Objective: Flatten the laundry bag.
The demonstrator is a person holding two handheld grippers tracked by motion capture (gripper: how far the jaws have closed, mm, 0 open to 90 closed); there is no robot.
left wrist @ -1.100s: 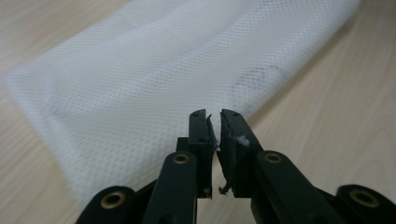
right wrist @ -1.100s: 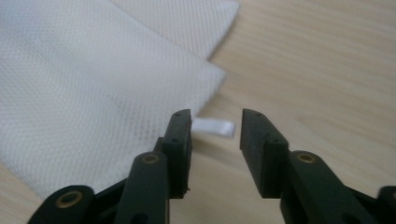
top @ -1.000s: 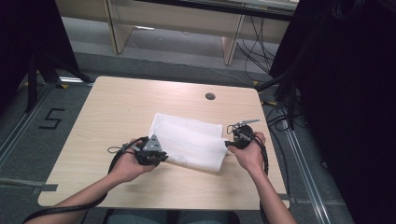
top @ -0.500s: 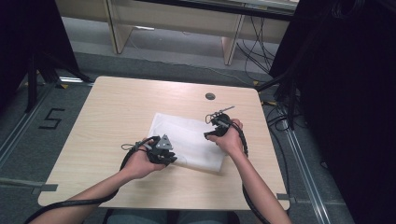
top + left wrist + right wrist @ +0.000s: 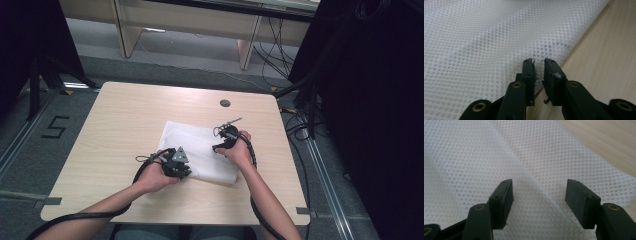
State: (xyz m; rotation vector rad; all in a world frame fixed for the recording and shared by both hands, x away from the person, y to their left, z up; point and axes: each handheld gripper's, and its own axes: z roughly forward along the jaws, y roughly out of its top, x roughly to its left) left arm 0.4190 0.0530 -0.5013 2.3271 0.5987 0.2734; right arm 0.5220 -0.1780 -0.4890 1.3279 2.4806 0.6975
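My left gripper (image 5: 539, 65) has its jaws nearly together, pinching the edge of the white mesh bag (image 5: 200, 152) at table (image 5: 120, 125) centre. My right gripper (image 5: 539, 195), at the bag's three o'clock side, has just spread wide, holding nothing.

1. The high view looks forward and down from above the person's side, taking in the whole table (image 5: 125, 125) and the floor around it.
2. The left gripper view rides on the left tongs (image 5: 539, 68), very close to the white mesh cloth (image 5: 486, 50) at its edge.
3. The right gripper view rides on the right tongs (image 5: 539, 195), equally close above the same cloth, which all three views share.
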